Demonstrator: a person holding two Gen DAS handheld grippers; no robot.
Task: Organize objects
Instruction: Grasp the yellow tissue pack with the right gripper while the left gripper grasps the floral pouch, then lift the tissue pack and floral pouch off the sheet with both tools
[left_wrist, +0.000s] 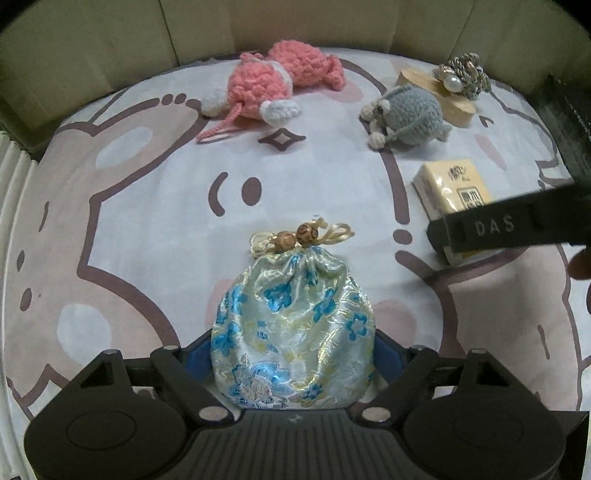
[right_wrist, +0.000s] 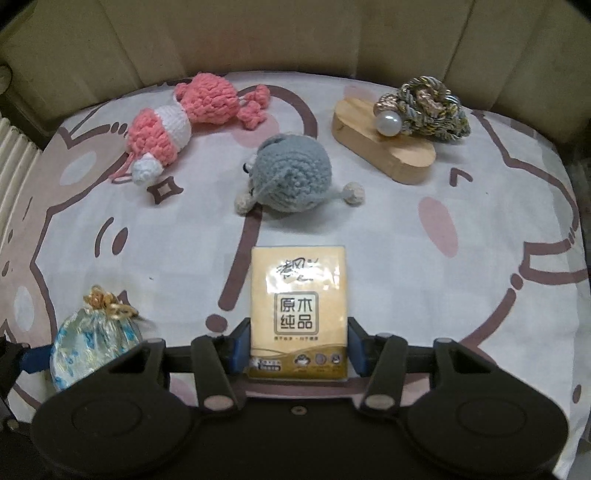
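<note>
A: Tissue pack (right_wrist: 298, 314) is gripped at its near end by the right gripper (right_wrist: 298, 345), long axis pointing straight ahead along the fingers. Is the left gripper (left_wrist: 293, 363) occupied?

B: A brocade pouch (left_wrist: 293, 332) is clamped between its blue pads, drawstring end pointing away. Each item is already held by the nearer tool.

A: What is seen ahead?

B: A grey crochet toy (right_wrist: 291, 177), a pink one (right_wrist: 184, 118) and a wooden block (right_wrist: 384, 147) are spread farther out on the cartoon-print cloth (right_wrist: 443, 258); beige cushions (right_wrist: 295, 37) are seen behind.

A white cloth printed with pink-brown cartoon faces (right_wrist: 461, 295) covers the surface. Beige upholstered cushions (right_wrist: 295, 33) stand behind it, a white ribbed radiator (right_wrist: 14, 155) at left. Lighting is dim.
</note>
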